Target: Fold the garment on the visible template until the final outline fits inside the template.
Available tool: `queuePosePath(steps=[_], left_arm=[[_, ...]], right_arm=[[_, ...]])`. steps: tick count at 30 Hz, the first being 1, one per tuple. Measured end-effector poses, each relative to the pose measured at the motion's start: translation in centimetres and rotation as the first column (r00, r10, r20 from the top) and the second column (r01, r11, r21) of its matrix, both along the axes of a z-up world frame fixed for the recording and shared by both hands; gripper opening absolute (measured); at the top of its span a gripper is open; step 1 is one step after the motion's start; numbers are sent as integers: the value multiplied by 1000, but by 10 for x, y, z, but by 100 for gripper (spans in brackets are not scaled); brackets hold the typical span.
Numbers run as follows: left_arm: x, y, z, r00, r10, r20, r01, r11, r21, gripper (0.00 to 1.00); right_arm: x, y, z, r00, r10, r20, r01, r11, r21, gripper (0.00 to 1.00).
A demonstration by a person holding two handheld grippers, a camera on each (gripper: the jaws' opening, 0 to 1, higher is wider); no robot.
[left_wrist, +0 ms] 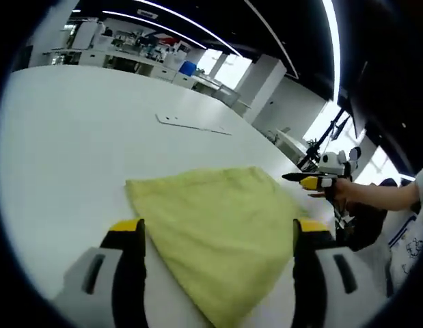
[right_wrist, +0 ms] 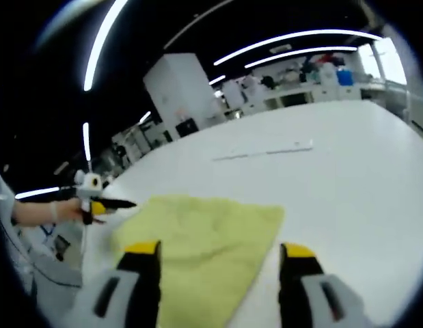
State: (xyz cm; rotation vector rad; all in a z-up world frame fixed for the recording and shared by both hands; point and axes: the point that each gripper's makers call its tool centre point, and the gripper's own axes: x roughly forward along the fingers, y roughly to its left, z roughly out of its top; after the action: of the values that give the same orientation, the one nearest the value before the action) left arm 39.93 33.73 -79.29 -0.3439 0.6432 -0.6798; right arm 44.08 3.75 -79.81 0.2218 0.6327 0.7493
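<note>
A yellow-green garment [left_wrist: 221,229] lies folded flat on the white table [left_wrist: 67,143]. In the left gripper view my left gripper [left_wrist: 218,229] hovers open over its near part, one jaw on each side of the cloth. The right gripper [left_wrist: 314,181], held by a hand, shows side-on at the cloth's right edge. In the right gripper view the garment [right_wrist: 204,236] spreads ahead, and my right gripper [right_wrist: 219,249] is open above its near edge. The left gripper [right_wrist: 105,203] appears at the left, just past the cloth's far corner. Neither holds the cloth.
A thin flat pale sheet [left_wrist: 190,123] lies on the table beyond the garment, also seen as the sheet [right_wrist: 266,149]. Benches with lab gear [left_wrist: 149,55] stand behind. A person's sleeve [left_wrist: 416,205] is at the table's right edge.
</note>
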Motion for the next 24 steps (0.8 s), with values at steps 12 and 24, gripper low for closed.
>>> queuePosePath(steps=[12,24], left_arm=[[-41,14,-7,1000,-28,-4,28,996,90,82],[-85,21,-32,997,-49,-58,57,988,143,68]], right_arm=[[-36,-14,1,1000,-1,-2,1,1000,-19,66],[-88,-18,-23,995,80,-63,-85,994,-76,54]])
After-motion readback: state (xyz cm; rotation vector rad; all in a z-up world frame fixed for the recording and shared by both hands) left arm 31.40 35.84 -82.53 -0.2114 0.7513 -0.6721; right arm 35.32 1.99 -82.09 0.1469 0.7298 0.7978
